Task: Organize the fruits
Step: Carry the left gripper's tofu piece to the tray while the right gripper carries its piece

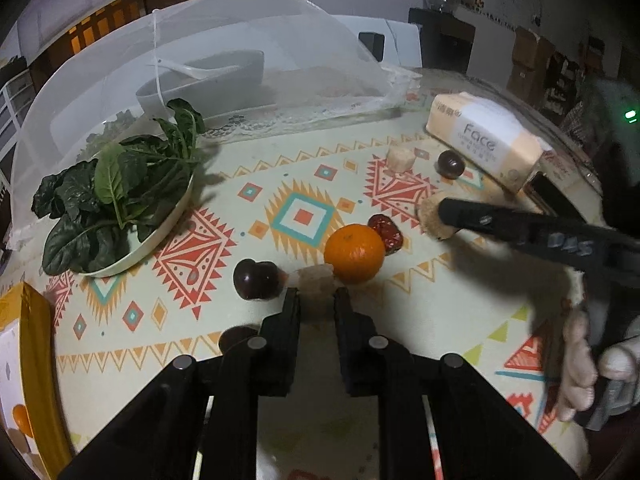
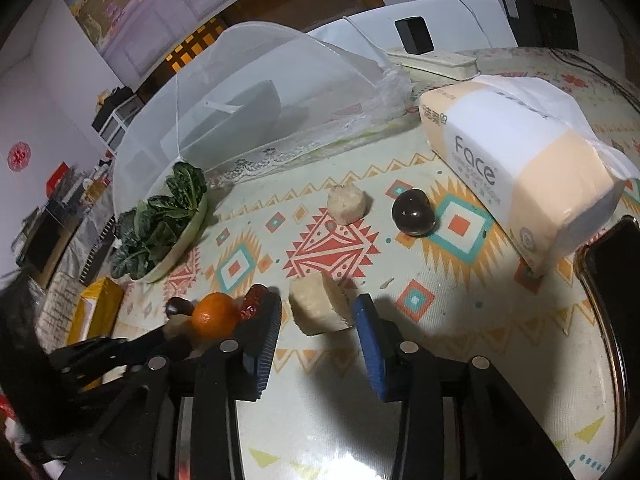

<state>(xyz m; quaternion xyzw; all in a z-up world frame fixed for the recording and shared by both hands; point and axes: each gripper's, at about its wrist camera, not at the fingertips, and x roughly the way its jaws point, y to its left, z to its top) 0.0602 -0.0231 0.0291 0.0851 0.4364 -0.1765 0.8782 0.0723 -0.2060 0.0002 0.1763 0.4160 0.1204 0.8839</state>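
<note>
On a patterned tablecloth (image 1: 304, 216), the mandarin orange (image 1: 354, 253) is taken as the landmark. A red date (image 1: 385, 230) lies touching it on the far right side. A dark plum (image 1: 256, 280) sits just left of it, and a pale peeled chunk (image 1: 314, 280) lies between that plum and the orange, at the near side.

The left gripper (image 1: 316, 300) is seen with its fingers drawn narrow, closed on this pale chunk; the piece sits between the tips.

The right gripper (image 2: 320, 312) is recorded with a moderate gap. A second pale chunk (image 2: 318, 306) lies between its blue-padded fingers (image 2: 370, 344), right of the orange; the left pad appears just clear of it, while contact at the right pad cannot be told.

A third pale chunk (image 2: 346, 204) and a second dark plum (image 2: 414, 212) lie beyond the orange, well apart from it, near a tissue pack (image 2: 516, 168) marked "Face". A plate of leafy greens (image 1: 116, 208) stands far left of the orange, beside a mesh food cover (image 1: 248, 60). A yellow box (image 1: 24, 360) is noted at the near left edge.
</note>
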